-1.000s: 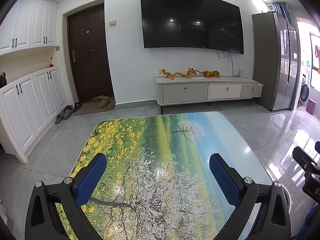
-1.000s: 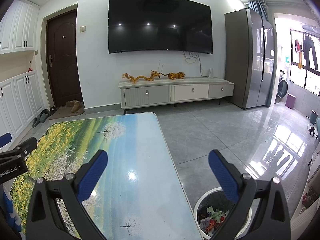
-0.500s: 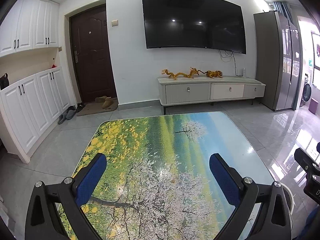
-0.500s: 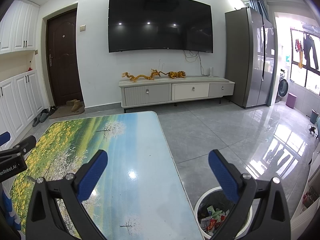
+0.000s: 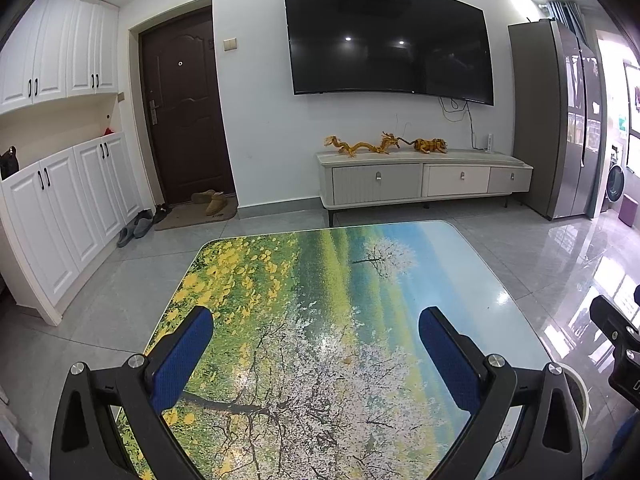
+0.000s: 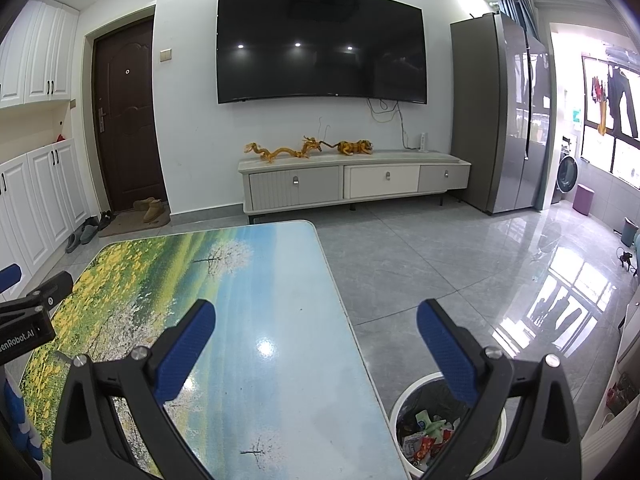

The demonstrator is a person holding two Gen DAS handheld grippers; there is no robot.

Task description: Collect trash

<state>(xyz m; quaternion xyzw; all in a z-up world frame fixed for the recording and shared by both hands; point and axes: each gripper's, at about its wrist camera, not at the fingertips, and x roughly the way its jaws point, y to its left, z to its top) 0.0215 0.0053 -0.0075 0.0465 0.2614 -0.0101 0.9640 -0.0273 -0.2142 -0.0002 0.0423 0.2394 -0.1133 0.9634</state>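
Both grippers, left (image 5: 316, 344) & right (image 6: 316, 340), hover over the table (image 6: 280, 280), jaws wide apart, nothing held. Trash (image 6: 424, 436) sits in bin (image 6: 404, 396) just right of table, prob. job's done.

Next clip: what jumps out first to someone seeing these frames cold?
The table with its bright printed landscape of trees and yellow flowers fills the foreground under both open grippers, the left gripper and the right gripper. Behind it, a big dark television hangs on the far wall. A white bin holding colourful wrappers stands on the floor at the table's right edge.
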